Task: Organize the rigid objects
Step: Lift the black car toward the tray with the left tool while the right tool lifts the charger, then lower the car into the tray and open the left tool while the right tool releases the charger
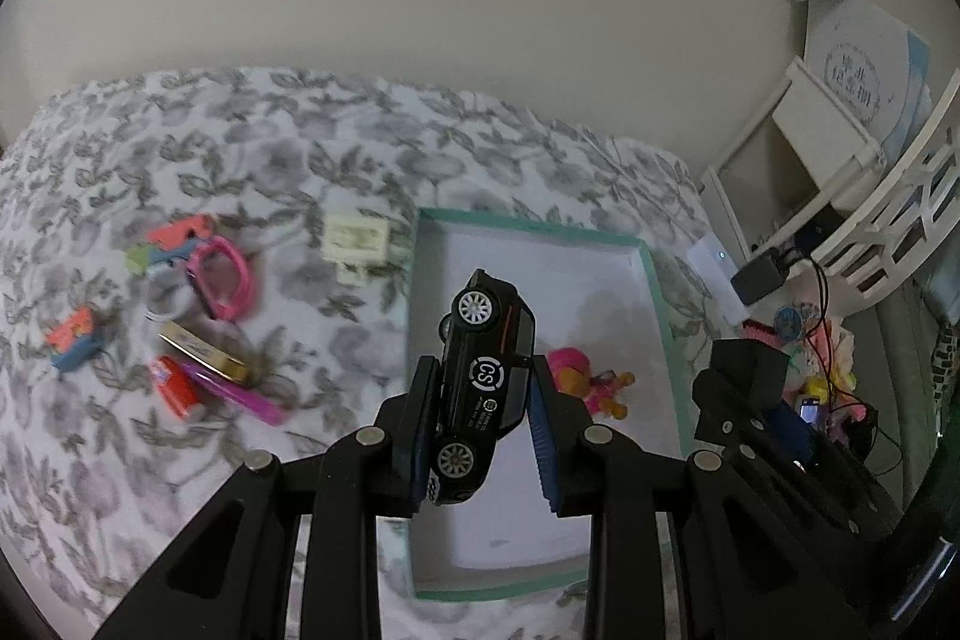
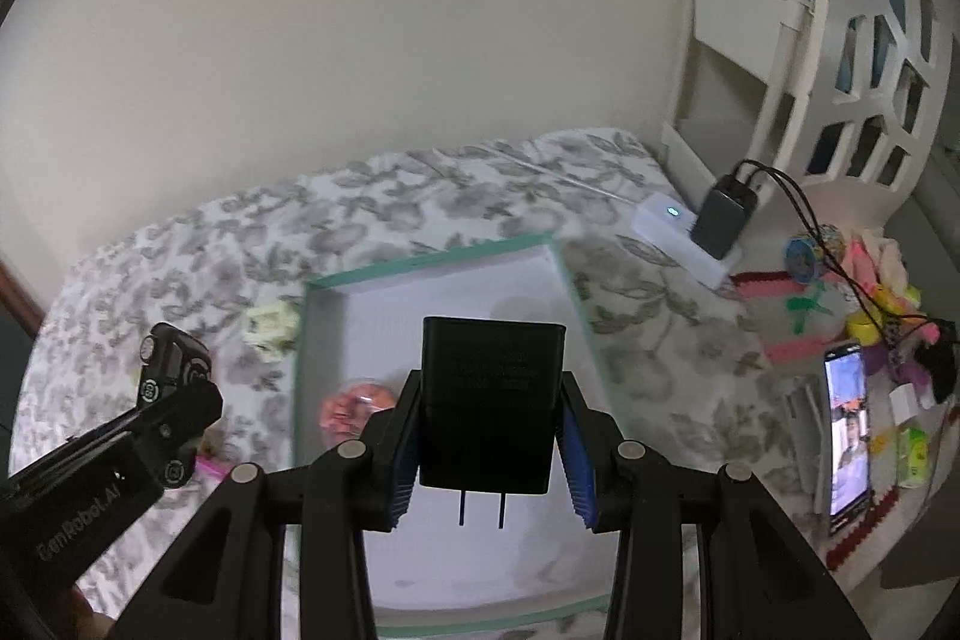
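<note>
My left gripper (image 1: 483, 370) is shut on a black toy car (image 1: 483, 382), held nose-up above the left part of a shallow white box with a teal rim (image 1: 657, 304). A pink and yellow toy (image 1: 585, 379) lies inside the box. My right gripper (image 2: 489, 382) is shut on a black plug-in charger (image 2: 489, 400), prongs pointing toward the camera, above the same box (image 2: 567, 280). The left gripper with the car (image 2: 168, 370) shows at the left of the right wrist view. A pink round toy (image 2: 354, 406) lies in the box there.
On the floral bedspread (image 1: 270, 148) left of the box lie a pale yellow block (image 1: 354, 238), a pink ring toy (image 1: 219, 277), a gold tin (image 1: 204, 349), a red item (image 1: 174, 388) and other small toys. A white shelf (image 2: 750, 40), power strip (image 2: 678, 232) and phone (image 2: 846, 430) stand to the right.
</note>
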Demonstrator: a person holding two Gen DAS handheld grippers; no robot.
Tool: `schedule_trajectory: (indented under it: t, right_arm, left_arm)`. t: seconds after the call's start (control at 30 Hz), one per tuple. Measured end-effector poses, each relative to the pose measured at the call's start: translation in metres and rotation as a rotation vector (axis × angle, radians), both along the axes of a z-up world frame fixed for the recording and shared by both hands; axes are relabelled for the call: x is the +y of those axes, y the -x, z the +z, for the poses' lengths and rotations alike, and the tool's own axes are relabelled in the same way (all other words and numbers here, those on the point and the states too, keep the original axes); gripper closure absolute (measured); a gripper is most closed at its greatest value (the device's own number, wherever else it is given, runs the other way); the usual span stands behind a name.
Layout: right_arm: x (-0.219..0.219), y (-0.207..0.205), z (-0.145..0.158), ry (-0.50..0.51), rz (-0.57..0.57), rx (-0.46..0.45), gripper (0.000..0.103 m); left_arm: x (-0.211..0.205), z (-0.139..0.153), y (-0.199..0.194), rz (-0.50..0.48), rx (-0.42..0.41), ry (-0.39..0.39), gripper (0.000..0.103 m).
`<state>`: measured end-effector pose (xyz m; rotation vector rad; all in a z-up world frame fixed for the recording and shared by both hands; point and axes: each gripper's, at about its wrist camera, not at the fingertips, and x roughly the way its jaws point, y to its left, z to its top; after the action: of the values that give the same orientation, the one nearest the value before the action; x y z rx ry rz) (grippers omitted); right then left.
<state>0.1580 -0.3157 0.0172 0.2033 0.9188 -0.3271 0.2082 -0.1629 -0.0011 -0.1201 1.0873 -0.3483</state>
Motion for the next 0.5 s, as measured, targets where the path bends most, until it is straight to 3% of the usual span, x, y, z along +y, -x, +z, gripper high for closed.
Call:
schedule_trajectory:
  t: [0.3, 0.5]
  right_arm:
    - [-0.01, -0.015, -0.071, -0.08, 0.013, 0.207, 0.06]
    - [-0.008, -0.014, -0.093, -0.082, 0.016, 0.268, 0.06]
  left_arm:
    - [-0.019, -0.066, 0.0, -0.036, 0.127, -0.064, 0.073]
    - [-0.018, -0.083, 0.001, -0.043, 0.163, -0.096, 0.073]
